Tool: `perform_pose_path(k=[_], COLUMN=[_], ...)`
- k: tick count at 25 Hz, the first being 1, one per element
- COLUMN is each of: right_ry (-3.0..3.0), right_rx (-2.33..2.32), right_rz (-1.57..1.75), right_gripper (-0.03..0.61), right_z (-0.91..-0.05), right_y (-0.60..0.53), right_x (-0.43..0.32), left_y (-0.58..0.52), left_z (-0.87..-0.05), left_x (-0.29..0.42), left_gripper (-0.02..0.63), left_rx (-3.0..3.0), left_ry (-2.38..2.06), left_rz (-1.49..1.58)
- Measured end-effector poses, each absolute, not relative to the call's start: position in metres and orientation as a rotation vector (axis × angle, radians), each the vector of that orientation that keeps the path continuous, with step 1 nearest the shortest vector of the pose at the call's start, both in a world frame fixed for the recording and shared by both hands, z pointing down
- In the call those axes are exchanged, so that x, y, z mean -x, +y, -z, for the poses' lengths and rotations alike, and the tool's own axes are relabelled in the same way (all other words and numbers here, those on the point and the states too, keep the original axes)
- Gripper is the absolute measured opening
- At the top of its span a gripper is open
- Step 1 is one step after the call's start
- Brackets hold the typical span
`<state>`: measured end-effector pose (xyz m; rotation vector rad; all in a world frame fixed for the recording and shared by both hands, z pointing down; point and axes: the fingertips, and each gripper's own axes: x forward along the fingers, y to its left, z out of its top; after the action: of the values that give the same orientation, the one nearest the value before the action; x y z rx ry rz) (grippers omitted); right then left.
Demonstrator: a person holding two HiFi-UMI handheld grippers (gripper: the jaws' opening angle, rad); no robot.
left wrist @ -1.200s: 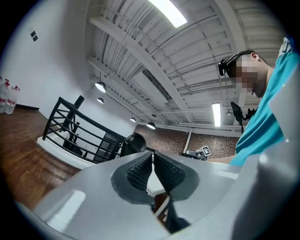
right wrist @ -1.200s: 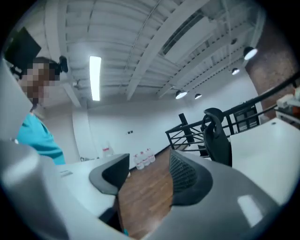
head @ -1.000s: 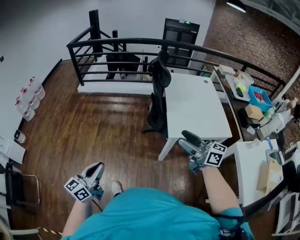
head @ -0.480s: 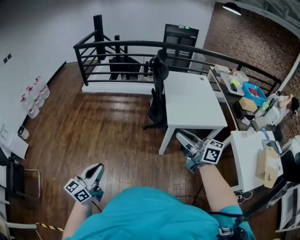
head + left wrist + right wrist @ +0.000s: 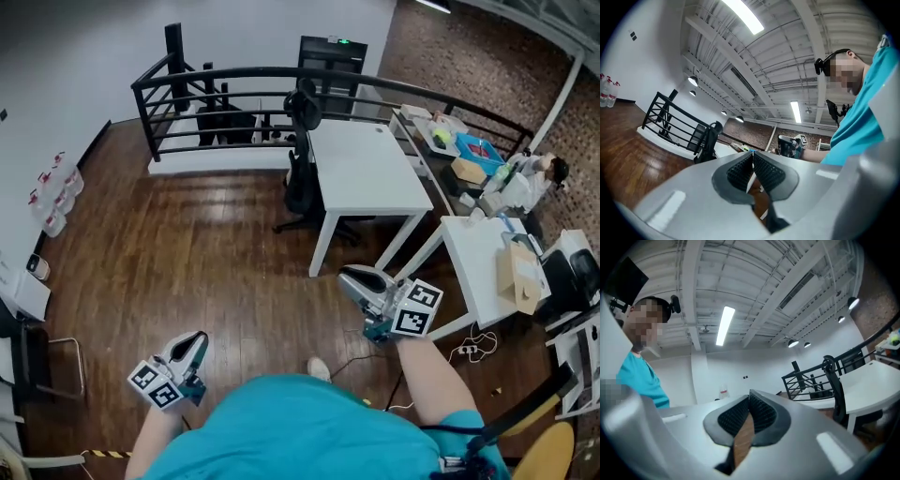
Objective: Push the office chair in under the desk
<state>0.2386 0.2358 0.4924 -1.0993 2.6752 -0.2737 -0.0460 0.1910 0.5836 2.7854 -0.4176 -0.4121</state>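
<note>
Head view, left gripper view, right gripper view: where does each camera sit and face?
Head view: on the head, facing steeply down at desk, office chair; left gripper, right gripper, teal shirt show.
Left gripper view: on that gripper, tilted up toward ceiling; shut jaws, teal sleeve.
Right gripper view: likewise, toward railing; shut jaws.
All share the office chair.

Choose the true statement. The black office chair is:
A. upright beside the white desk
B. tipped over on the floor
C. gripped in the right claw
A: the office chair stands upright on its base at the left edge of the white desk in the head view.
</note>
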Motion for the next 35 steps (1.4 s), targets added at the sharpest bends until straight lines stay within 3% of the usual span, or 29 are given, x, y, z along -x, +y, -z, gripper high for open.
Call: perform_pose_path(k=[9,19,28,35], right_ry=[2.605,2.376,2.609,2.658], right_rx=[1.174,0.969,1.255,1.412], right_rz=[0.215,0.499,0.336,0.207], right_gripper=[0.009,0.009,0.0,0.0], right_z=[-0.461,-0.471,-0.549,-0.57], right_y=[0.309,0.427,0.509,0.519], right_x=[-0.249,-0.398,-0.477,-0.462], left_y=[0.25,0.355,0.449,0.468], left_z=[-0.564,-0.573,-0.595,-0.572], left_x=[0.025,-0.119,-0.249,-0.243], left_gripper=[0.031,0.031,0.029,0.029], left_rx=[-2.81,-2.818,-2.814,-2.858], left_ry=[-0.31,-0.29,-0.271,-0.266], left_rz=[0.443,0.422,0.374,0.355])
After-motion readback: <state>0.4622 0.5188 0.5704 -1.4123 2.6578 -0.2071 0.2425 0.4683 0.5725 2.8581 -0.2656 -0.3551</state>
